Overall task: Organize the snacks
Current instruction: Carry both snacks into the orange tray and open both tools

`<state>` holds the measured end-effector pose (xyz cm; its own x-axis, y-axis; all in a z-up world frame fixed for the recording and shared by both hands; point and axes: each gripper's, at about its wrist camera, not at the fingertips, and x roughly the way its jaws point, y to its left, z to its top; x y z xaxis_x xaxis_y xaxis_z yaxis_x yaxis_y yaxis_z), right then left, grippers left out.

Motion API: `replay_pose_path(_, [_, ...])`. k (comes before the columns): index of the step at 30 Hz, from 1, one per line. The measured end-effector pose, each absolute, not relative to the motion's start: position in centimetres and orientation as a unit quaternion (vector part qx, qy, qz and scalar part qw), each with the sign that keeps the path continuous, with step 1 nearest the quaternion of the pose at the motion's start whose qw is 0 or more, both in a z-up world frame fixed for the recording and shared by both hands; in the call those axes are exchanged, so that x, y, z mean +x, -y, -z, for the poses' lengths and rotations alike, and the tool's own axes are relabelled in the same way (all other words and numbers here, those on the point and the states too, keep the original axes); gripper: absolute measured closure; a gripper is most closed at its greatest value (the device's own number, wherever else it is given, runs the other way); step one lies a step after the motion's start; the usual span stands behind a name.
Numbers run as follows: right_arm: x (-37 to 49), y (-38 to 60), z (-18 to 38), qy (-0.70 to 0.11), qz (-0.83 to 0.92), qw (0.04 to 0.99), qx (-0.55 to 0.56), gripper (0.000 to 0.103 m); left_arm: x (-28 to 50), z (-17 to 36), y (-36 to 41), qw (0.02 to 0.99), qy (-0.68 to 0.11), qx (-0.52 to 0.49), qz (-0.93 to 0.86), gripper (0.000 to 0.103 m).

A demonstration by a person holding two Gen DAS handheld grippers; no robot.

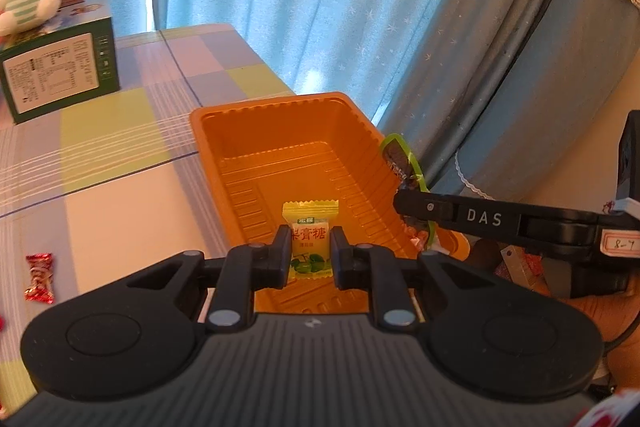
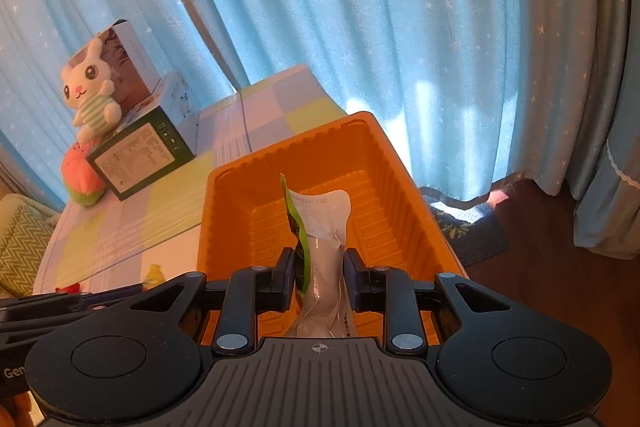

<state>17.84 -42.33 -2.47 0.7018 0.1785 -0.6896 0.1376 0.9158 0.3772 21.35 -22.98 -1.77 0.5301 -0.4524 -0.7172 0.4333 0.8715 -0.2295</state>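
A yellow-green pear-syrup candy [image 1: 310,241] is clamped between the fingers of the left gripper [image 1: 310,257] and held above the near end of the orange plastic tray [image 1: 240,131], which stands on the checked tablecloth [image 1: 120,163] near the table's right edge. A green-edged snack packet [image 2: 322,247] — its white back turned to the camera — is pinched upright in the right gripper [image 2: 318,277] over the same tray. A red-wrapped candy [image 1: 39,277] lies on the cloth well to the left, and a plush rabbit [image 2: 90,91] sits on the green box [image 2: 140,155] at the far end.
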Motion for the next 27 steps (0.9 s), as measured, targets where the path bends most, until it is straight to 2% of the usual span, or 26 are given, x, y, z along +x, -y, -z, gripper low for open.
replay_pose_path(4, [18.4,43.3,2.8,-0.384,-0.008,0.897,0.219,0.077,22.3,2.8,24.2,0.874,-0.415,-0.008,0.254,0.084])
replay_pose_path(7, [18.6,43.6,3.0,-0.384,-0.008,0.896,0.222,0.077,22.5,3.4,24.6,0.868,-0.424,-0.004,0.256,0.077])
replay_pose_path(22, [19.8,42.8,3.9,-0.395,-0.023,0.889,0.230,0.077,20.3,3.4,20.9,0.879,-0.423,-0.018,0.221,0.074])
replay_pose_path(24, [19.8,42.9,3.9,-0.387,-0.034,0.888,0.246,0.066,19.8,3.2,20.3,0.881,-0.421,-0.021,0.216,0.071])
replay_pose_path(25, [19.6,43.0,3.7,-0.381,-0.035,0.889,0.250,0.048,19.5,3.1,19.9,0.882,-0.420,-0.022,0.214,0.071])
replay_pose_path(26, [19.4,43.0,3.5,-0.376,-0.031,0.892,0.251,0.037,19.2,3.1,19.5,0.883,-0.419,-0.024,0.211,0.071])
replay_pose_path(27, [19.1,43.0,3.3,-0.372,-0.028,0.893,0.250,0.037,18.9,3.0,19.2,0.884,-0.417,-0.025,0.209,0.070])
